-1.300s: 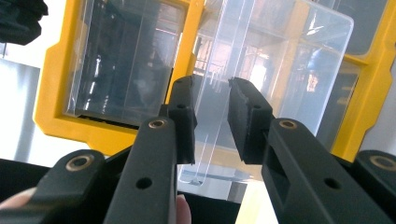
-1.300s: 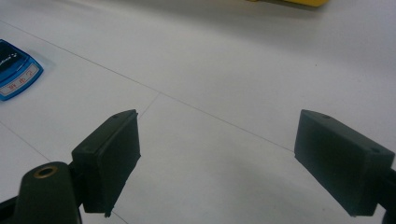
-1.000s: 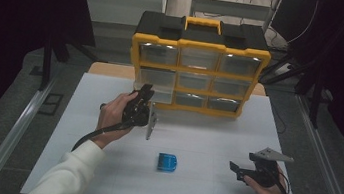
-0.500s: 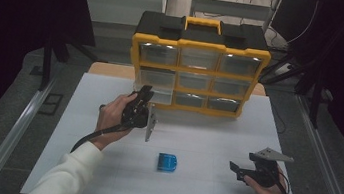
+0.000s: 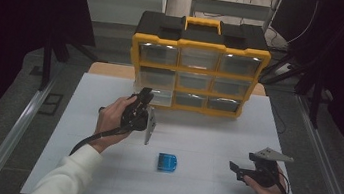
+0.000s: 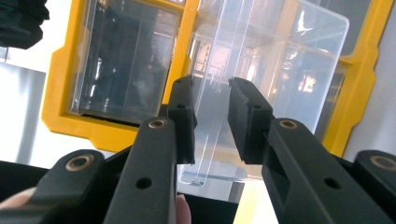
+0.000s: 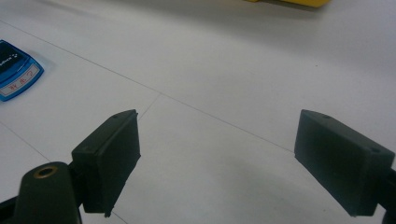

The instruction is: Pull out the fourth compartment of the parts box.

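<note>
Your left hand-held gripper [image 6: 211, 121] has its jaws apart around the handle of the clear drawer [image 6: 261, 70], bottom left in the yellow organizer [image 5: 197, 70] at the table's [image 5: 98, 178] far edge. Your right hand-held gripper [image 7: 217, 163] hovers wide open over the table, near the blue box [image 5: 168, 162].

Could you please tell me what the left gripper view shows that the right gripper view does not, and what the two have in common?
The left gripper view looks along the left gripper, its jaws either side of the handle of a clear drawer pulled partly out of the yellow organiser; whether they touch it is unclear. The right gripper view has the right gripper wide open above the white table, with a small blue box lying at the far left. Both show black jaws rising from the bottom edge and some yellow of the organiser.
</note>
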A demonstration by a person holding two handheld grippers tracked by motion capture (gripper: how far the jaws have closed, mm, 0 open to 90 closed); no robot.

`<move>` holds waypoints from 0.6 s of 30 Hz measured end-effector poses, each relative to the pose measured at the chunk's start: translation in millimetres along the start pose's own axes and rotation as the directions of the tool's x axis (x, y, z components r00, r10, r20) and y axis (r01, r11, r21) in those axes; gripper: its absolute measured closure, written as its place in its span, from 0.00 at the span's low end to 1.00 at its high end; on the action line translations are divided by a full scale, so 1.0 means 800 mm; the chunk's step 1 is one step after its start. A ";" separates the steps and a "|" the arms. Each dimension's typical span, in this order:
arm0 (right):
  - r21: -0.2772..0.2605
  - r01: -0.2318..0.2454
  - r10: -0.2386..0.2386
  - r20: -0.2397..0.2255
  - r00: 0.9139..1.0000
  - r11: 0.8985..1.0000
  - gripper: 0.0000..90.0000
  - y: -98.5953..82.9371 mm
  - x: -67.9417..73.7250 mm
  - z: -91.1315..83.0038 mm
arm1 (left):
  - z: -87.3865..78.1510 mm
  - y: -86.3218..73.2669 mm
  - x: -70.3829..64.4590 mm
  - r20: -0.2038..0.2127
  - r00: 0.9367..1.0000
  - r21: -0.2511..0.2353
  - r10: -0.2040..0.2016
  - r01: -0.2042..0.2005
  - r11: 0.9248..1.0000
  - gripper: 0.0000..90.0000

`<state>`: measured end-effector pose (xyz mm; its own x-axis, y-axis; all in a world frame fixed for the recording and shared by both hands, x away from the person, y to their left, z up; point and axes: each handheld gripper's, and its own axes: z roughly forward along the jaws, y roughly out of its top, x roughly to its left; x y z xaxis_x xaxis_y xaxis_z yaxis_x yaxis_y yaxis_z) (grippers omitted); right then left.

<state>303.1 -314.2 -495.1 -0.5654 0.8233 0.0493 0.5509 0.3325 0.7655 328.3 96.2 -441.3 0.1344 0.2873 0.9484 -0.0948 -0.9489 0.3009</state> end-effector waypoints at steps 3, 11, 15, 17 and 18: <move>-0.003 0.000 0.000 -0.001 1.000 1.000 0.16 0.000 0.000 0.000 | -0.001 0.000 0.000 0.000 1.000 -0.003 -0.003 0.003 1.000 0.80; -0.005 0.002 -0.002 -0.001 1.000 1.000 0.16 0.000 0.000 0.000 | -0.002 -0.001 -0.003 -0.010 1.000 -0.006 0.002 -0.002 1.000 0.80; -0.004 0.002 -0.002 0.000 1.000 1.000 0.16 0.000 0.000 0.000 | -0.002 -0.001 -0.004 -0.014 1.000 -0.009 -0.003 0.002 1.000 0.80; -0.004 0.002 -0.002 0.000 1.000 1.000 0.16 0.000 0.000 0.000 | -0.002 -0.001 -0.005 -0.016 1.000 -0.007 0.000 0.000 1.000 0.80; -0.004 0.002 -0.002 0.000 1.000 1.000 0.16 0.000 0.000 0.000 | -0.002 -0.001 -0.005 -0.015 1.000 -0.004 -0.002 0.002 1.000 0.80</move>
<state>303.1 -314.2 -494.8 -0.5665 0.8227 0.0475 0.5474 0.3326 0.7680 326.1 95.6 -445.0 0.1202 0.2911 0.9491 -0.0986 -0.9478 0.3032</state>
